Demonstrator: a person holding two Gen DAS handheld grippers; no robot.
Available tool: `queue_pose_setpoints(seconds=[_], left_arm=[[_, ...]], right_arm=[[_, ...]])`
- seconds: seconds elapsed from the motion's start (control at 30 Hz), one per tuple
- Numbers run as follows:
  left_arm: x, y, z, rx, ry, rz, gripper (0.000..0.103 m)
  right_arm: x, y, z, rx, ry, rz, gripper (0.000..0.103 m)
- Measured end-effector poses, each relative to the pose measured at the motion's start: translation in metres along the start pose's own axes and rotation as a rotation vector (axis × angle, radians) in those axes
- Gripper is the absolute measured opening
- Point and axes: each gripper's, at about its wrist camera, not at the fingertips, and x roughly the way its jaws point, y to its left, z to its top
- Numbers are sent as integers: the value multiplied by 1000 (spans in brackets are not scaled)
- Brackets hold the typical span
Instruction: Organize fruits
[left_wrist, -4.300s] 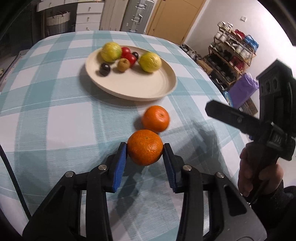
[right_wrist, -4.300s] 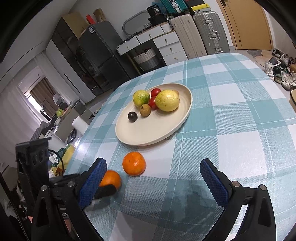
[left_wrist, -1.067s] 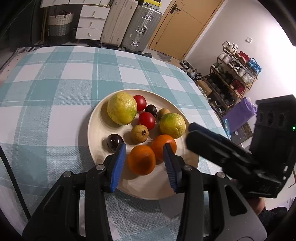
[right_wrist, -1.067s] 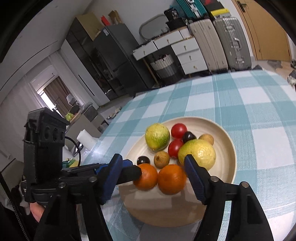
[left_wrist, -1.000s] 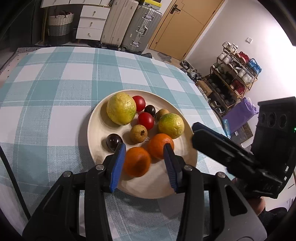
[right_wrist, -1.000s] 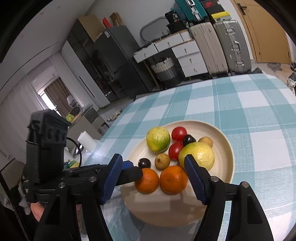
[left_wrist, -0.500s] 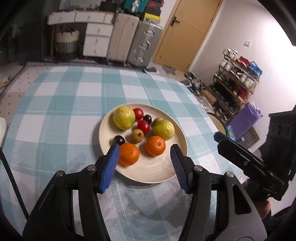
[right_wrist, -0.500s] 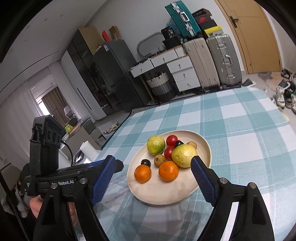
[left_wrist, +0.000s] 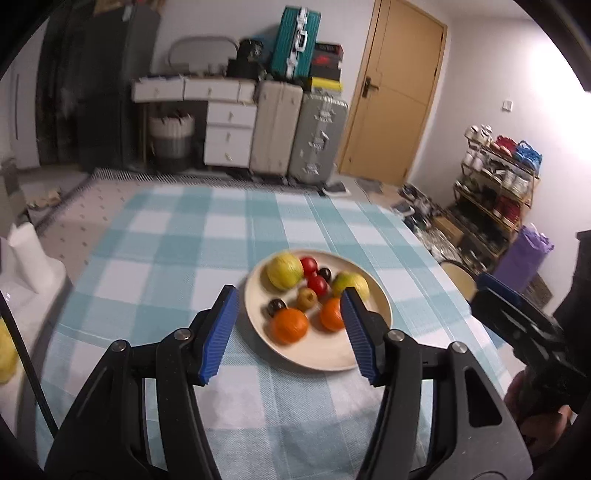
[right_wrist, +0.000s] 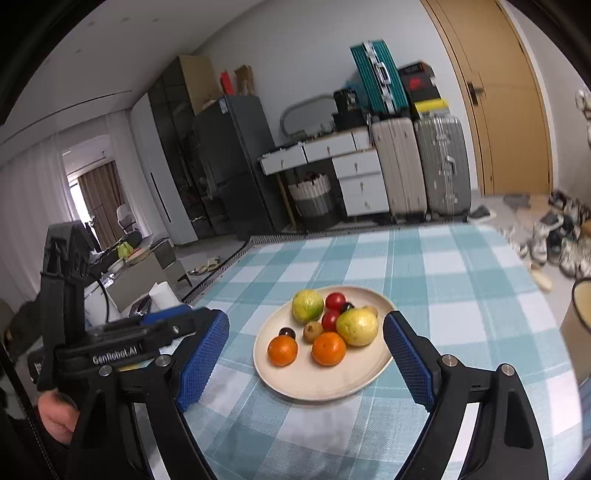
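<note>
Left wrist view: the left gripper (left_wrist: 288, 334) has its jaws apart with nothing between them; they have just been opening.
Right wrist view: the right gripper (right_wrist: 304, 363) also stands wide and empty, its jaws having just been opening.
Fruit: both oranges, the left orange (right_wrist: 282, 350) and the right orange (right_wrist: 328, 348), lie side by side on the plate (right_wrist: 314, 387), at its 6 o'clock edge.
Bearing: the plate sits at 12 o'clock from each gripper, clear of the pads.
Nearer hand: cannot tell; both look about equally withdrawn.
Judgement: all fruit seems gathered; no reach appears needed.
</note>
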Motion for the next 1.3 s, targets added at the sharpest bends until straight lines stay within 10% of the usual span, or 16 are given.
queue_pose_setpoints(seconds=[0.4,0.9,1.3], left_arm=[[-50,-6,1,30,-149,122,102],[-71,-2,-18,17,-286,165,102],[-47,10,-48,-3,-350,217,102]], right_arm=[[-29,12,0,-81,-146,-57,102],[-47,26,-19,-233,-305,-125,103],[-29,17,-42,-276,-244,-184,103]])
